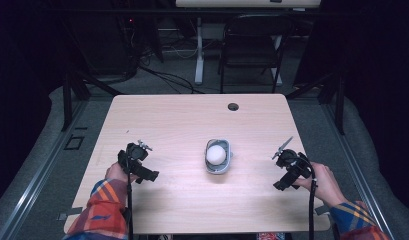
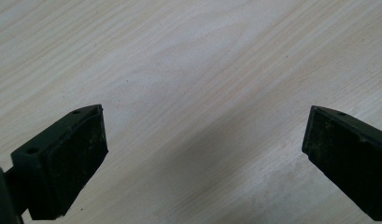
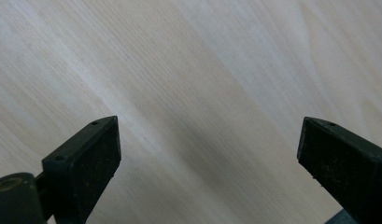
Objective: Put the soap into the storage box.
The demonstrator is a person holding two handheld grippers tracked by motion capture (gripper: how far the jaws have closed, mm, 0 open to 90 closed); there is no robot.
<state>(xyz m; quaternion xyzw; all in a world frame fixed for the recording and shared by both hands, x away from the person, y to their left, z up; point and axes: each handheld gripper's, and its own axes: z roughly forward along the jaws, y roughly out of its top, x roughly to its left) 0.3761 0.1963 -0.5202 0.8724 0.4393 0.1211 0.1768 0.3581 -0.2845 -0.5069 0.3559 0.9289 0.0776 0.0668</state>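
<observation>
1 desk (image 1: 182,200), light wood, w/ 1 dark round hole (image 1: 233,106) near its far edge. 1 small grey bowl (image 1: 209,167) sits approx. mid-desk, between the 2 grippers & well apart from both. Inside it: 1 white ball (image 1: 216,153), nothing else in the bowl.

2 grippers, 1 per hand. Left gripper (image 1: 136,161) is over the desk's left part, held by the left hand (image 1: 117,172); 1 cable (image 1: 129,200) trails from it toward the near edge. Right gripper (image 1: 290,169) is over the desk's right part near the right edge, held by the right hand (image 1: 324,182); 1 cable (image 1: 312,210) hangs from it too. Both sleeves are plaid, orange/blue.

Left gripper view: 2 black fingers (image 2: 69,163) spread wide, bare wood grain between them, nothing held. Right gripper view: 2 black fingers (image 3: 83,161) likewise wide apart, just desk surface between, nothing held. Both grippers point down at the desk; whether the tips touch it can't be told.

Behind the desk: 1 dark folding chair (image 1: 252,45) on the floor, 1 white table leg (image 1: 198,50) beside it, several cables (image 1: 162,75) on the carpet (no. unclear, too dark).
</observation>
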